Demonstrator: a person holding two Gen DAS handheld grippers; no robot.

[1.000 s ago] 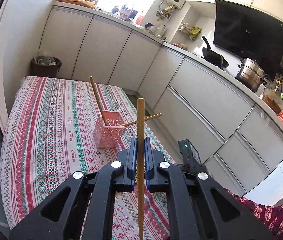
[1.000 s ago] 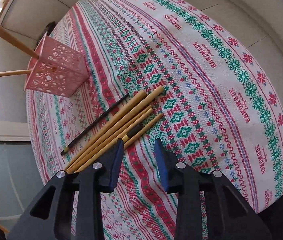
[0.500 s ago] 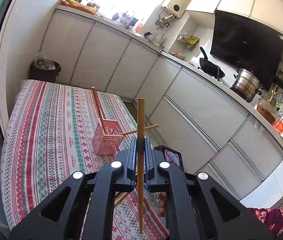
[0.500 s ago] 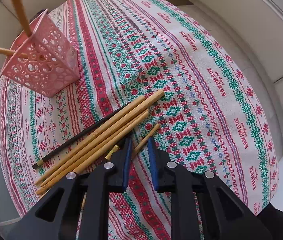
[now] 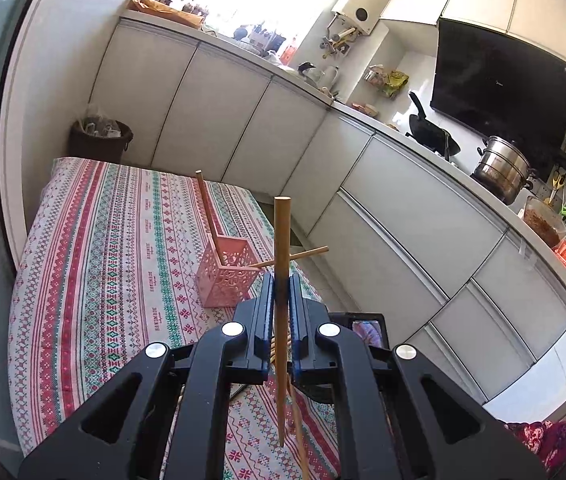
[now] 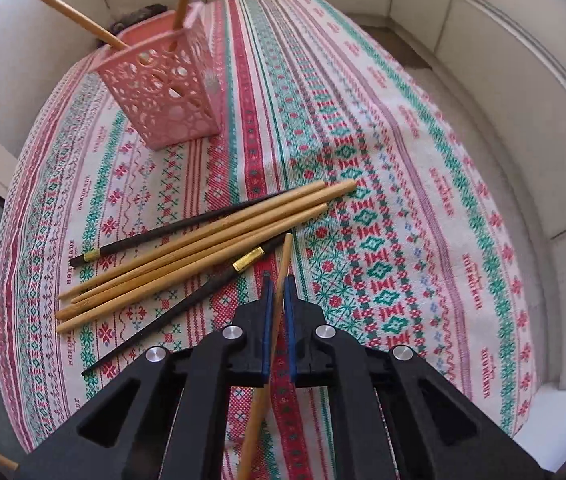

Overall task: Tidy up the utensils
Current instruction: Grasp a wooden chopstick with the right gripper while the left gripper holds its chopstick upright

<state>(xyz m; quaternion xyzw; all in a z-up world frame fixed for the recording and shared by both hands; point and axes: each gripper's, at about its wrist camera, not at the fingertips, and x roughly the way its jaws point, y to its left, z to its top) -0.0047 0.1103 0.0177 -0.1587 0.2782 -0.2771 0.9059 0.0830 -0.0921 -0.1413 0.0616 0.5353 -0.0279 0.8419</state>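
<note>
Evidently each claw pinches one pale bamboo chopstick: the left claw holds its stick upright, thick end up, a pose that suits dropping it into the pink perforated plastic holder, which stands toward the far end of the desk's patterned cloth with two sticks leaning out. The right claw is pressed on another chopstick, while the loose bamboo sticks and two black chopsticks lie mid-desk awaiting collection.
</note>
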